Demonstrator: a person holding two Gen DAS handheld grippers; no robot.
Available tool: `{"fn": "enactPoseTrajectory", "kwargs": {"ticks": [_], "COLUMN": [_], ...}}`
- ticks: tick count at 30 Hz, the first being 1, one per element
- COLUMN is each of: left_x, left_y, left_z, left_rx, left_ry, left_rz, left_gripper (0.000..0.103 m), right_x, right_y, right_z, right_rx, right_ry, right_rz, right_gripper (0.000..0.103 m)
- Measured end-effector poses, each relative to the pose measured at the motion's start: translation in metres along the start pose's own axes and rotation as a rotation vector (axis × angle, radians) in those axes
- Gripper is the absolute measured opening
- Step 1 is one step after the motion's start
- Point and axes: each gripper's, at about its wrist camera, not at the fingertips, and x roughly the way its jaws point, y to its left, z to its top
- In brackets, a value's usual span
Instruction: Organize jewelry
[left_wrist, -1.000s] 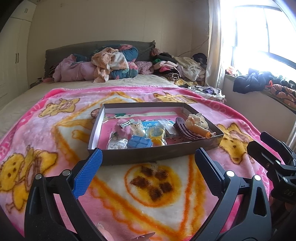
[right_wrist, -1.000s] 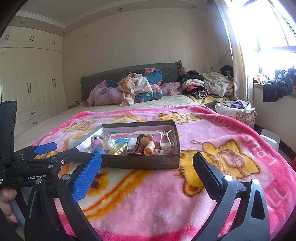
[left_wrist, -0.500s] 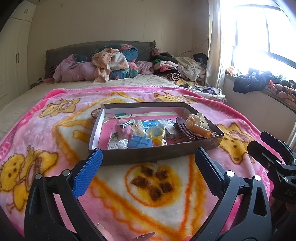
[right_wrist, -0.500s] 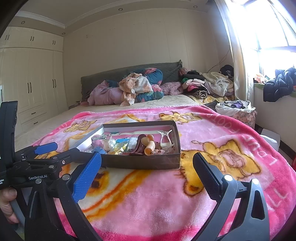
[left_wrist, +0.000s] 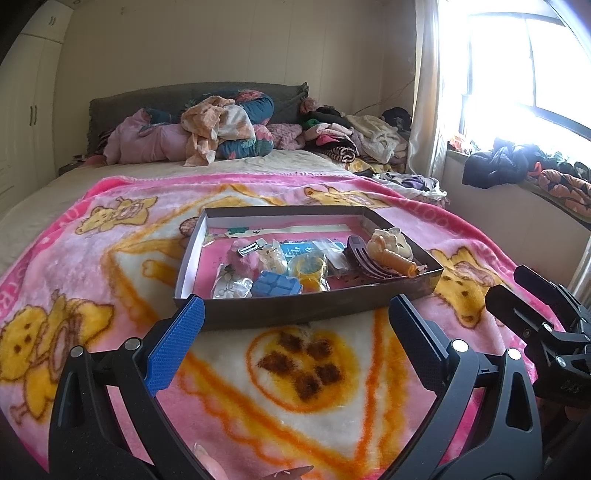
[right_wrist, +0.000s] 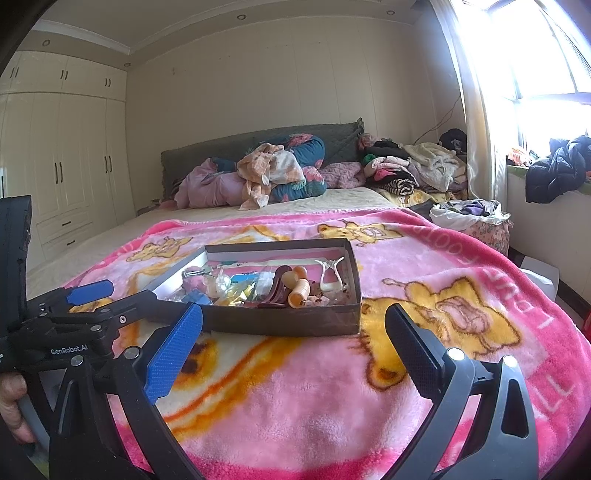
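Plainly, with both the left gripper (left_wrist: 295, 325) and right gripper (right_wrist: 293, 326) spread wide and empty, reaching into the crowded box (left_wrist: 314, 310) on the soft blanket (left_wrist: 110, 258) risks snagging several trinkets together.

Both wrist cameras sat low over the bed's pink blanket (left_wrist: 110, 236), facing the headboard (right_wrist: 343, 136). The left view looked at the brown box (left_wrist: 306, 312) from near; the right view, offset rightward, saw it (right_wrist: 284, 325) and the left gripper (right_wrist: 122, 299).

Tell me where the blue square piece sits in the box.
In the left wrist view the blue square piece lies against the box's near wall, between a clear packet and the yellow ring.
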Motion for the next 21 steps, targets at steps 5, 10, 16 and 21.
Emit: {"fn": "enactPoseTrajectory", "kwargs": {"ticks": [5,10,16,21], "left_x": [-0.001,0.0,0.012,0.033], "left_y": [0.001,0.002,0.026,0.083], "left_z": [-0.001,-0.002,0.003,0.012], "left_rx": [-0.002,-0.004,-0.07,-0.163], "left_ry": [0.016,0.011,0.046,0.102], "left_rz": [0.004,0.023,0.062,0.198], "left_gripper": [0.091,0.091,0.091,0.091], "right_x": [0.0,0.003,0.008,0.028], "right_y": [0.0,-0.003,-0.018,-0.062], "right_z": [-0.002,-0.005,0.0,0.019], "right_rx": [-0.002,0.003,0.06,0.12], "right_ry": [0.012,0.021,0.043,0.117], "right_rz": [-0.004,-0.008,-0.012,-0.088], "right_gripper": [0.097,0.097,0.097,0.097]}}
